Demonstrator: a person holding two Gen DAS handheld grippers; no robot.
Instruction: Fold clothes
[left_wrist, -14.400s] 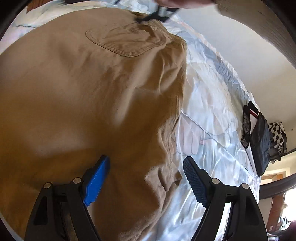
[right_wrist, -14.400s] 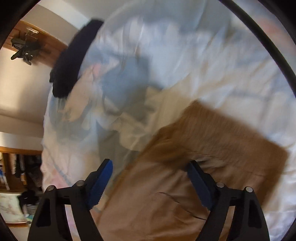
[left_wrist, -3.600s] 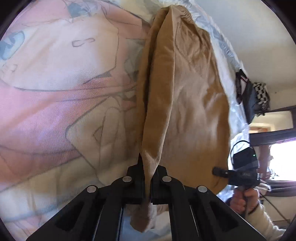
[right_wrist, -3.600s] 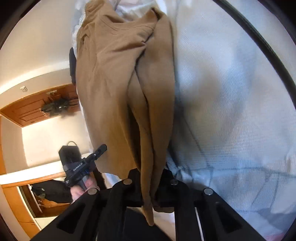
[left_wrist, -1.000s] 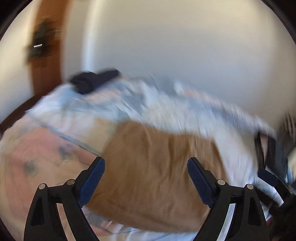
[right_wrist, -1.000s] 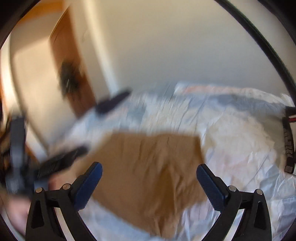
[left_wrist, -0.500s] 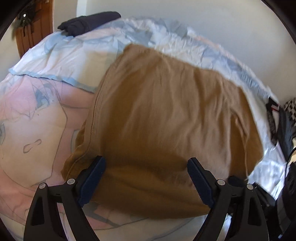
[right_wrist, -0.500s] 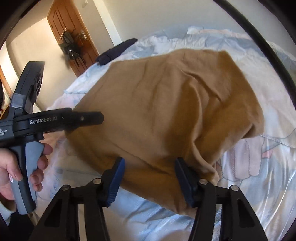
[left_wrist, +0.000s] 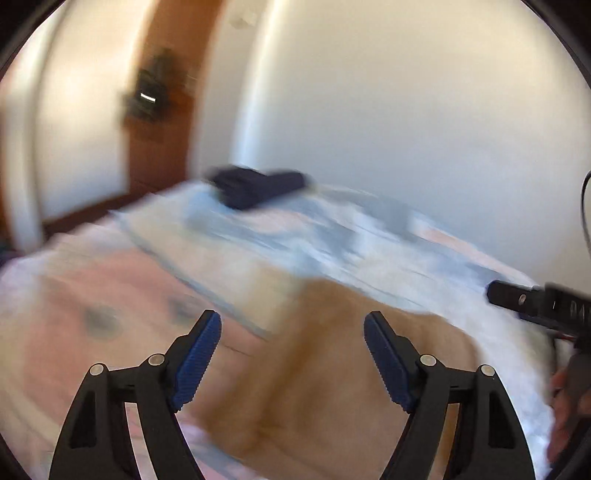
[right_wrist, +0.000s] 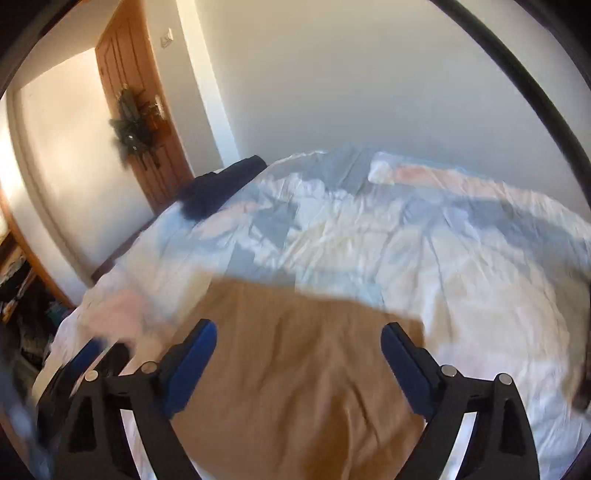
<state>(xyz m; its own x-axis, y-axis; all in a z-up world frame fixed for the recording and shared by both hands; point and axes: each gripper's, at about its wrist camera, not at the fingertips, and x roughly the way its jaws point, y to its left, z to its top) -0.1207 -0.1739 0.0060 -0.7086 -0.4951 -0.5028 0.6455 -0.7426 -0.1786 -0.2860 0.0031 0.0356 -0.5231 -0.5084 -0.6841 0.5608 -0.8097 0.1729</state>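
The tan garment (left_wrist: 332, 373) lies folded flat on the bed, blurred in the left wrist view and clearer in the right wrist view (right_wrist: 295, 373). My left gripper (left_wrist: 293, 334) hovers above its near-left part with its jaws closing a little and nothing between them. My right gripper (right_wrist: 299, 347) hangs above the garment's near edge, jaws opening wide and empty. The right gripper's black body (left_wrist: 535, 301) and the hand holding it (left_wrist: 565, 410) show at the right edge of the left wrist view.
The printed pale blue and pink bedcover (right_wrist: 424, 258) spreads beyond the garment. A folded dark navy garment (right_wrist: 221, 184) sits at the bed's far left corner. A wooden door with a dark wreath (right_wrist: 135, 125) and a white wall stand behind.
Both grippers have drawn back and up from the tan garment, so the views show wall and door again. The right jaws have widened; the left jaws have narrowed slightly.
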